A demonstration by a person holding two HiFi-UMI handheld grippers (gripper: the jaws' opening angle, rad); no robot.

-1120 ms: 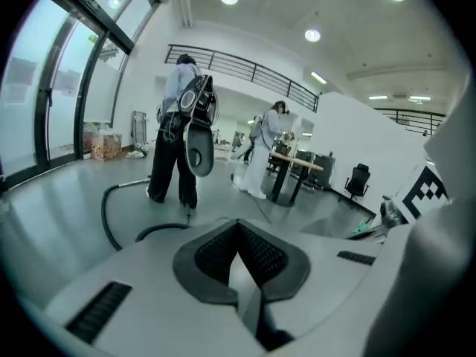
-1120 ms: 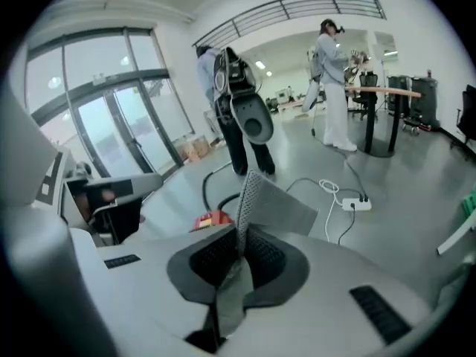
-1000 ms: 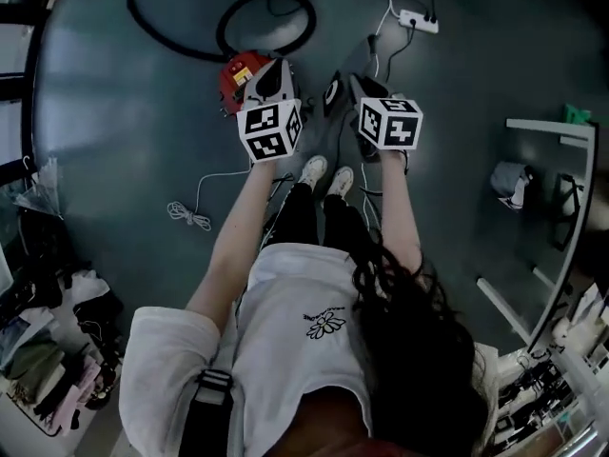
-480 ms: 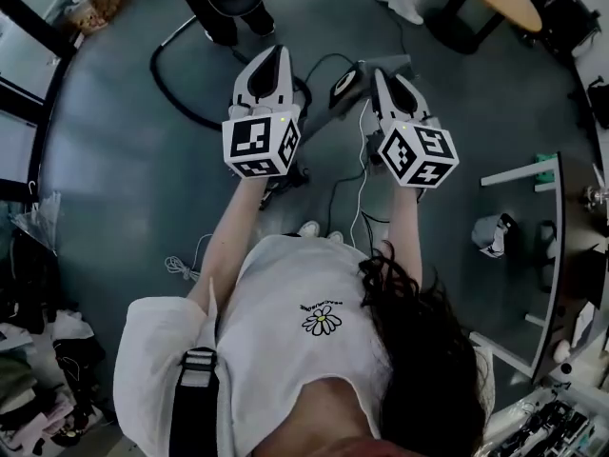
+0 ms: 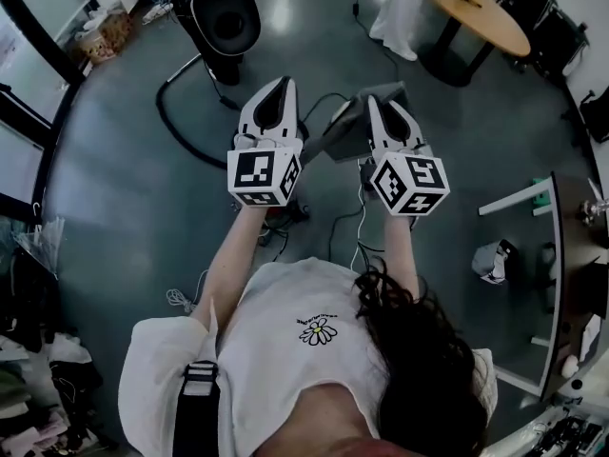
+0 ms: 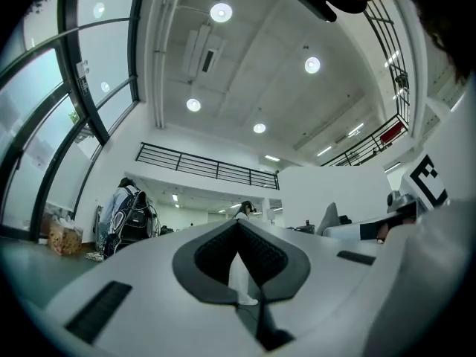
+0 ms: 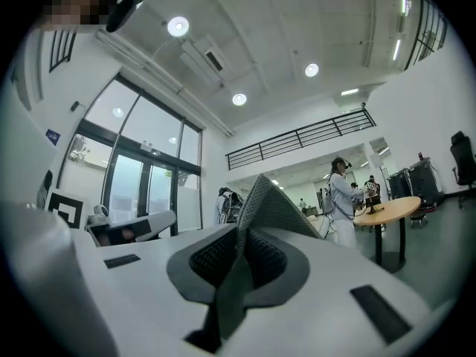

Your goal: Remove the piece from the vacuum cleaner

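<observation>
At the far left, the black vacuum hose curls over the floor, and the cleaner's body cannot be made out, probably hidden under the raised hands. The left gripper is held up in the air; in the left gripper view its jaws are pressed together at the tips with nothing between them. Just to its right hangs the piece, a dark grey wedge with a mesh-like face, well above the floor and apparently already free of the machine. The right gripper has its jaws pinched on one thin edge of the piece, most of which sticks out beyond the tips, as the right gripper view shows. With so little of it caught, the piece could pivot or slip, so the pinch should stay firm and the wrist level. The empty left gripper could come in to steady the free end. A good spot to lay it down looks to be bare floor, clear of the white cable near the feet and away from the round desk at the far right.
</observation>
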